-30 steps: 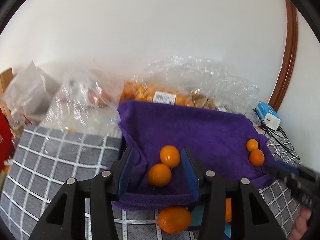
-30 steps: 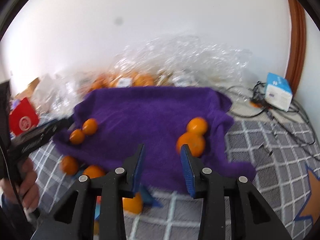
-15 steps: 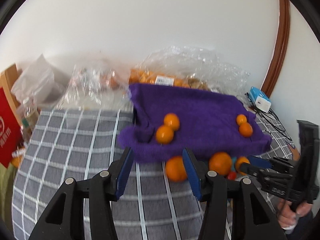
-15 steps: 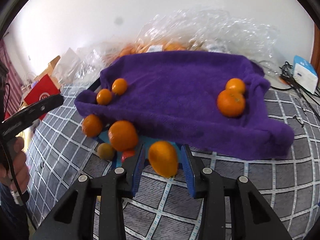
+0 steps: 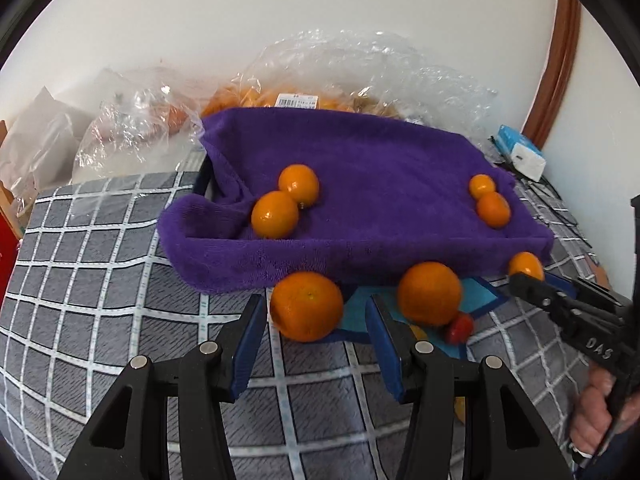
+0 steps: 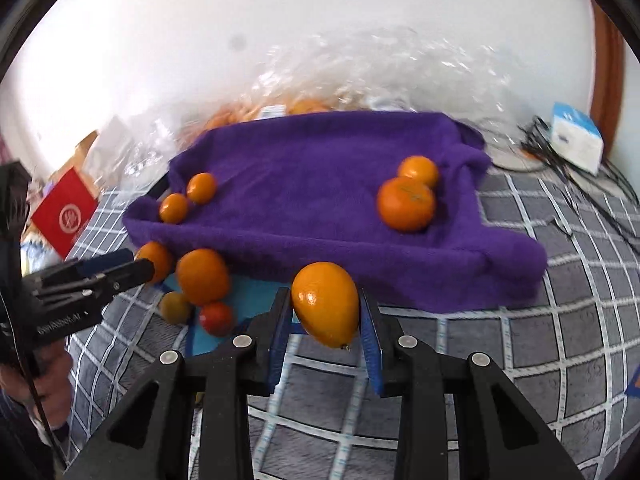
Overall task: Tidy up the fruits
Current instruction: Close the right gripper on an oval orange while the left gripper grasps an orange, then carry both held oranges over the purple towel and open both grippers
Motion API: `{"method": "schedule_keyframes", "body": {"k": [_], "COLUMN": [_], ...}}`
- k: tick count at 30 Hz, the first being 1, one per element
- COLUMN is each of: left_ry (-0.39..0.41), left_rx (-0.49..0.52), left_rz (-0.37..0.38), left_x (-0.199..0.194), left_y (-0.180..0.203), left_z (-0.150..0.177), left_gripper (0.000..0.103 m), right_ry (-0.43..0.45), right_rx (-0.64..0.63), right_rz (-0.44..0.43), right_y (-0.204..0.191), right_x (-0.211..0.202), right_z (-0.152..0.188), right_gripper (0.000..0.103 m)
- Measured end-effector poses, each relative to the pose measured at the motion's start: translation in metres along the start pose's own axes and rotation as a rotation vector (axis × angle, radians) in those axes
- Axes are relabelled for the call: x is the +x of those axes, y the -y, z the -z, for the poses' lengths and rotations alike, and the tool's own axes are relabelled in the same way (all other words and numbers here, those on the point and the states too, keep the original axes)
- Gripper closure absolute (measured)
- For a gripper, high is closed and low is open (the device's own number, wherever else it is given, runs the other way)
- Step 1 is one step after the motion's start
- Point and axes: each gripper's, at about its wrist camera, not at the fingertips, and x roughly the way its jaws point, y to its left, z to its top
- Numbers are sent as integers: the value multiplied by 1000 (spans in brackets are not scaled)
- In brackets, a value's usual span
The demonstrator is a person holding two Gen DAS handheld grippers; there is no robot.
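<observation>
Left wrist view
Surface: grey checked cloth (image 5: 100,288) under a white wall, clear bags (image 5: 360,76) at the back.
Towel: a purple towel (image 5: 380,184) draped over a tray, two oranges (image 5: 276,214) at its left end and two smaller ones (image 5: 493,209) at its right.
Near fruit: a big orange (image 5: 306,306) on the cloth just below the towel's edge, a second orange (image 5: 430,299) beside it on a blue mat (image 5: 480,300), with a small red fruit (image 5: 460,326) touching that one.
Left gripper (image 5: 316,344): fingers wide, big orange between the tips, nothing held.

Right wrist view
Surface: same cloth (image 6: 560,340), a white box (image 6: 576,142) and cables at far right, a red packet (image 6: 64,214) at far left.
Right gripper (image 6: 326,320): the fingers flank an oval orange (image 6: 326,308); whether they press it, I cannot tell.
Towel (image 6: 312,184): a pair of oranges at each end.
Left gripper (image 6: 120,270): at the left edge, its tips by the loose fruit (image 6: 202,276) on the mat.
</observation>
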Motion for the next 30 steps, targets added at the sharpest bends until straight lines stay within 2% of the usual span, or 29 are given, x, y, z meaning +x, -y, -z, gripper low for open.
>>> {"method": "schedule_keyframes", "body": {"k": [4, 6, 10, 14, 16, 19, 27, 30], "left_ry": [-15, 10, 0, -7, -3, 9, 130, 169], "left_rx": [1, -19, -65, -17, -15, -51, -68, -77], "left_rz": [-11, 20, 56, 14, 11, 53, 70, 68], "left_x": [12, 9, 11, 11, 11, 8, -16, -24], "left_y": [-2, -5, -13, -5, -4, -10, -12, -14], "left_z": [9, 7, 7, 8, 8, 10, 14, 12], "left_gripper": [54, 54, 52, 52, 65, 65, 65, 65], "right_ry": [-15, -33, -39, -29, -18, 6, 58, 52], "right_rx": [44, 47, 27, 10, 4, 1, 0, 0], "right_rz": [9, 17, 36, 39, 32, 28, 1, -12], "right_y": [6, 8, 6, 3, 2, 1, -2, -2], "right_x": [5, 9, 13, 14, 12, 9, -3, -3], "right_z": [-1, 2, 3, 4, 5, 5, 5, 4], "right_gripper": [70, 70, 70, 70, 70, 70, 70, 70]}}
